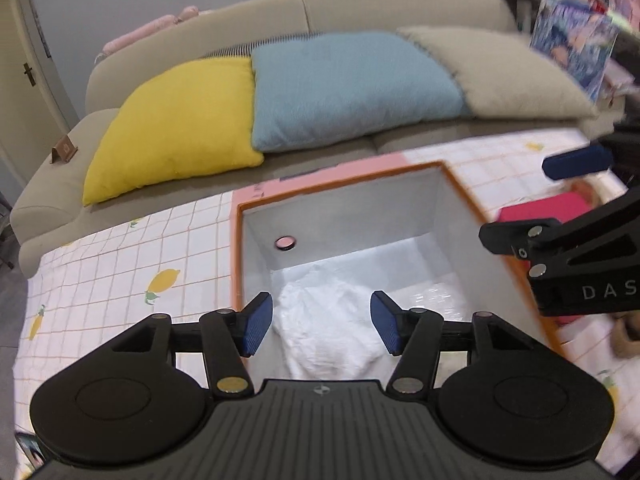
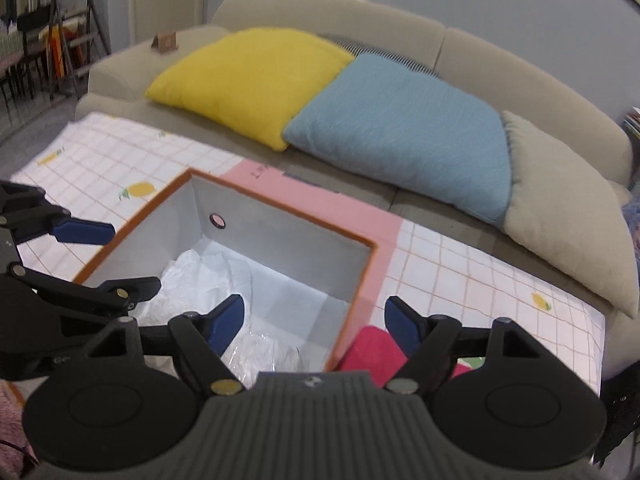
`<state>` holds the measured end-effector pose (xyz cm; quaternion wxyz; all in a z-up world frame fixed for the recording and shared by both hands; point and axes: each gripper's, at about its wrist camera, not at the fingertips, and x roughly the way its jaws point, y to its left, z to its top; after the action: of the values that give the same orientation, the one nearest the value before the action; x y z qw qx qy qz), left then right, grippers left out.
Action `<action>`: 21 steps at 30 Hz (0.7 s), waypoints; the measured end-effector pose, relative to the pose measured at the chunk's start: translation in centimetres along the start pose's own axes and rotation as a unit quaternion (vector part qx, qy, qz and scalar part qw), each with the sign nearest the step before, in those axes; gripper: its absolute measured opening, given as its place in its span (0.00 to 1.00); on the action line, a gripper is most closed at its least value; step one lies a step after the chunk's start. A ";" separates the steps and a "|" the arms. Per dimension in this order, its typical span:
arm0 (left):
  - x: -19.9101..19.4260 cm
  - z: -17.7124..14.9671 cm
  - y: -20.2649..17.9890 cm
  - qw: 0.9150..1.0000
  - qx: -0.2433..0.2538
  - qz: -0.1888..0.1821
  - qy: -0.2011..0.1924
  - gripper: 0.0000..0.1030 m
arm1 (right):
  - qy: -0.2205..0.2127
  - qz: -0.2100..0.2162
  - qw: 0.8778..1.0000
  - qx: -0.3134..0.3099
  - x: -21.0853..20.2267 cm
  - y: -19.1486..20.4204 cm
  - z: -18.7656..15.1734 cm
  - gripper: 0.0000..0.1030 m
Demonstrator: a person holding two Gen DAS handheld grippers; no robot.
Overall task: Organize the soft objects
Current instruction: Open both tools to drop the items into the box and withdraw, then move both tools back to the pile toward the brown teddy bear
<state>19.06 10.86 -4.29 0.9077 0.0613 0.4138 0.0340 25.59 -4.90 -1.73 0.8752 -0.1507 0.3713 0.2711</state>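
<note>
In the left wrist view, the left gripper (image 1: 322, 326) is hanging over the orange-rimmed box (image 1: 460, 184), its fingers released above the white cloth (image 1: 324, 332) lying inside. In the right wrist view, the right gripper (image 2: 314, 326) is hovering empty, fingers spread, with the pink cloth (image 2: 370, 350) lying right of the box on the counter (image 2: 480, 280).

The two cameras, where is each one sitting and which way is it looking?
Left wrist view: rides on the left gripper, looking forward and down into the box at the white cloth; its own open blue fingers show, plus the right gripper at the right edge.
Right wrist view: rides on the right gripper, facing the box's right rim and the pink towel; its open fingers show, plus the left gripper at the left.
Both share the box, cloth, sofa, and yellow and blue pillows.
</note>
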 end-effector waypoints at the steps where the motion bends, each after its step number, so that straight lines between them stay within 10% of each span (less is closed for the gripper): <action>1: -0.7 -0.3 -0.3 1.000 -0.006 -0.006 -0.010 0.65 | -0.007 -0.001 1.000 0.005 -0.9 -0.1 -0.5 0.74; 21: -8.5 -6.8 -7.7 0.990 -0.050 -0.104 -0.079 0.67 | -0.048 -0.067 0.987 0.142 -13.0 -3.7 -15.6 0.79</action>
<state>8.46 2.89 -3.38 0.9379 -0.0245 0.3431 -0.0446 11.33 -19.85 -2.58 0.9205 -0.0364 0.3529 0.1638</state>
